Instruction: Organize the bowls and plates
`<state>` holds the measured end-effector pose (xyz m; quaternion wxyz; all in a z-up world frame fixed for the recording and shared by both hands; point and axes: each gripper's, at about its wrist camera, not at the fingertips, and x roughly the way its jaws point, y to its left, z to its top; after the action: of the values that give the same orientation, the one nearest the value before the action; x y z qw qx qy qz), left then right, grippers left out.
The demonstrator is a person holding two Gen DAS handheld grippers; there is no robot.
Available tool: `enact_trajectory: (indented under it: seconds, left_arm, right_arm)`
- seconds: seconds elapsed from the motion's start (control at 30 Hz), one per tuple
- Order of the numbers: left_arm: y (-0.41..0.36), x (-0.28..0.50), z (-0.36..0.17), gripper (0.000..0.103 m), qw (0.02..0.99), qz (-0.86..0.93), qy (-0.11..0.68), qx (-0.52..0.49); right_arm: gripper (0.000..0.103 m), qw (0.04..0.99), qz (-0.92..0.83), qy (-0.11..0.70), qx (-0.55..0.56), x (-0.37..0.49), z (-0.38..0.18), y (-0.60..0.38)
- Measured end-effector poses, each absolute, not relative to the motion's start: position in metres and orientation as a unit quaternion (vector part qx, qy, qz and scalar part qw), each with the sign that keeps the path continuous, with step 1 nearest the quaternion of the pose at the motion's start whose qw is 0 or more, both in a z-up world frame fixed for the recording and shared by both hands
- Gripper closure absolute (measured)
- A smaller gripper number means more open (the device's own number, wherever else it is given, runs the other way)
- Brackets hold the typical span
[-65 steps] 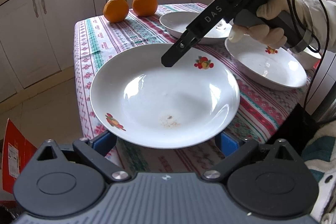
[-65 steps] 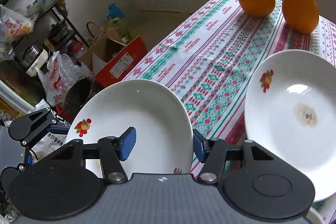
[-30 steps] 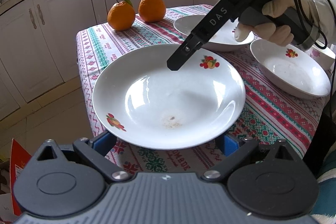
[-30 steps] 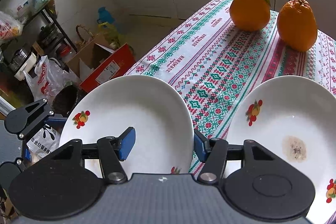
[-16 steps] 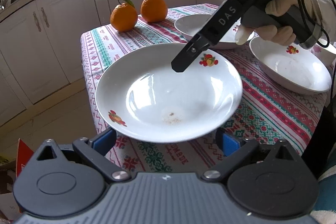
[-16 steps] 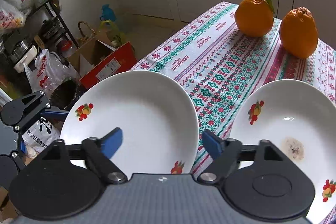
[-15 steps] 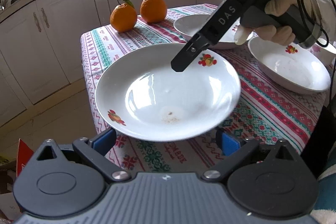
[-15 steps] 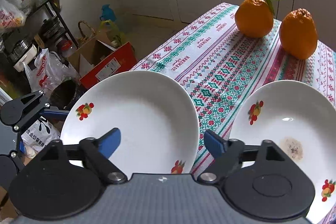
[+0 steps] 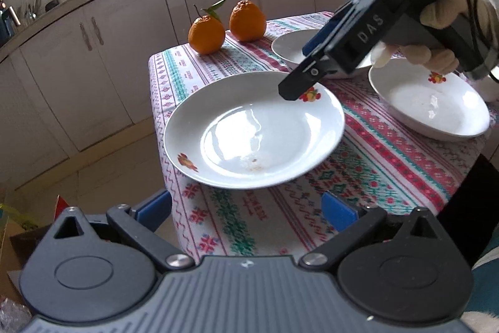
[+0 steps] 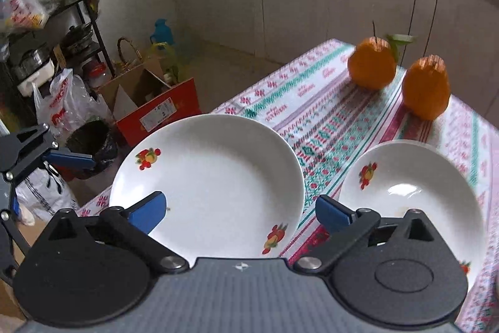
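Note:
A white plate (image 9: 254, 130) with fruit prints lies at the near corner of the patterned tablecloth (image 9: 389, 152), its rim reaching the table's edge. My left gripper (image 9: 245, 208) is open, just short of the plate's near rim, touching nothing. My right gripper (image 9: 304, 67), held by a gloved hand, hangs over the plate's far rim. In the right wrist view the jaws of the right gripper (image 10: 240, 213) are opening, with the plate (image 10: 205, 186) below and ahead and no pad pressing on it. A second plate (image 10: 414, 198) lies to its right.
Two oranges (image 9: 206, 35) (image 9: 247, 21) stand at the table's far end. Two more white plates (image 9: 288, 47) (image 9: 430, 111) lie beyond and to the right. On the floor beside the table are a red cardboard box (image 10: 156, 108), a dark bin (image 10: 90, 139) and bags.
My right gripper's jaws went from shut on the plate's far rim to wide apart. Both grippers drew back and rose a little, and the plate now looks farther off.

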<state>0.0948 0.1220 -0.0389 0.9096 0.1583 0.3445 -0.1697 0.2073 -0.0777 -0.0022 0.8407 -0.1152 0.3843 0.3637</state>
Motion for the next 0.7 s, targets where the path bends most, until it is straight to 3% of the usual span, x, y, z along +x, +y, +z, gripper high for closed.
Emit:
enact_trajectory:
  seconds: [0.27, 0.7]
  left_arm:
    - [0.113, 0.070, -0.030, 0.001, 0.926, -0.156, 0.319, 0.126]
    - [0.047, 0.051, -0.038, 0.001, 0.916, -0.225, 0.312, 0.117]
  right_arm:
    - [0.000, 0.874, 0.327, 0.306, -0.188, 0.147, 0.012, -0.089]
    - [0.000, 0.903, 0.223, 0.350, -0.106, 0.090, -0.001, -0.182]
